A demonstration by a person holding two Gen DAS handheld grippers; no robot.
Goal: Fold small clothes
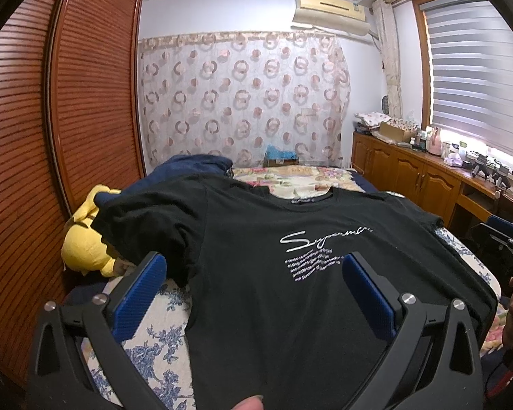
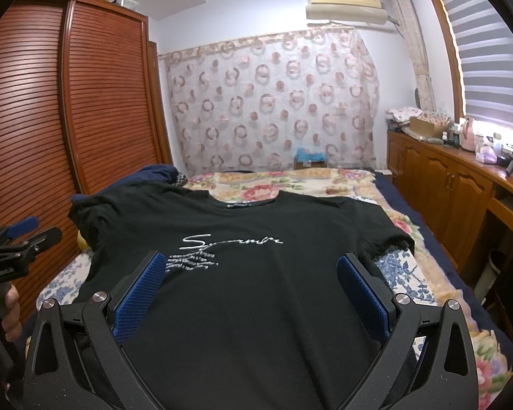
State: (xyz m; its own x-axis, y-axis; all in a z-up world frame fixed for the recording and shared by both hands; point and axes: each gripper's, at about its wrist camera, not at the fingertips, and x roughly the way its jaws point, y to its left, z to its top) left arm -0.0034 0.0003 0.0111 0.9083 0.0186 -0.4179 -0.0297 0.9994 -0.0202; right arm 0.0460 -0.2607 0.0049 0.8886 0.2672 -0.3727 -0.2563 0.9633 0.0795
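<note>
Left wrist view: your floral-quilted bed [image 1: 160,338] fills the lower frame, the black cotton T-shirt with white script [image 1: 290,273] spread flat mid-frame. Your left gripper [image 1: 254,285] and right gripper [image 2: 248,283] gape wide, holding nothing.

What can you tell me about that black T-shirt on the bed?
The black T-shirt looks like soft knit cloth, short-sleeved with a round collar. It lies spread flat, front up, collar towards the far wall, on the floral bedspread. White script lettering and small print lines cross its chest. Its left sleeve drapes over a yellow plush toy. Neither open gripper holds it.
</note>
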